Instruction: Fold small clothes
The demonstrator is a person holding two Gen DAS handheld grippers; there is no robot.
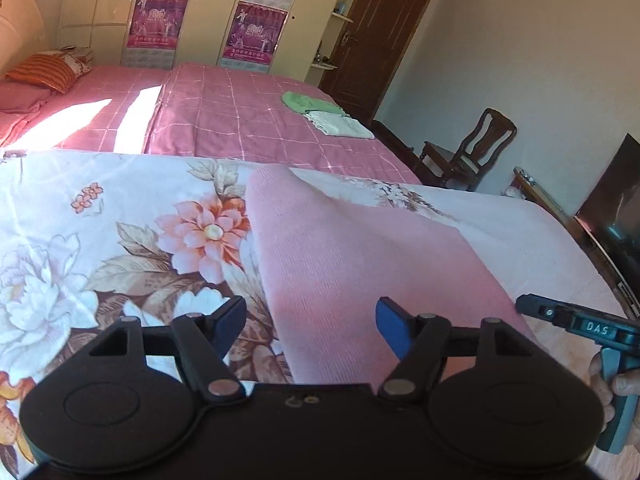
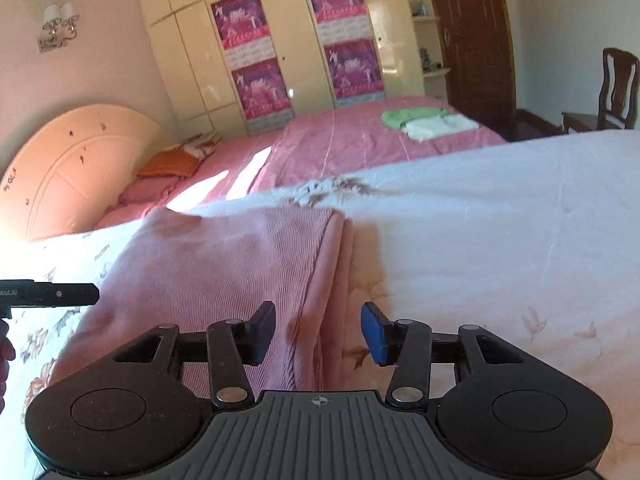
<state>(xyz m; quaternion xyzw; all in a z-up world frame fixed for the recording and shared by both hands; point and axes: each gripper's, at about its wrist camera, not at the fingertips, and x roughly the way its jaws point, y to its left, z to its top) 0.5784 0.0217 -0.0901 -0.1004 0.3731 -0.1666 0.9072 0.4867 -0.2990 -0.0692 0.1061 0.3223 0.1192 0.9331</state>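
The bed (image 1: 240,120) with its pink checked cover holds a green cloth (image 1: 306,103) and a white folded cloth (image 1: 340,124) near its far edge; nearer, a floral sheet (image 1: 100,240) carries the pink garment (image 1: 360,260), folded flat; only the left view shows the television (image 1: 616,216); only the right view shows the headboard (image 2: 72,168); the left gripper (image 1: 311,326) hovers over the garment's near edge, fingers apart, holding nothing; the right gripper (image 2: 318,332) straddles its folded side edge, fingers likewise apart.
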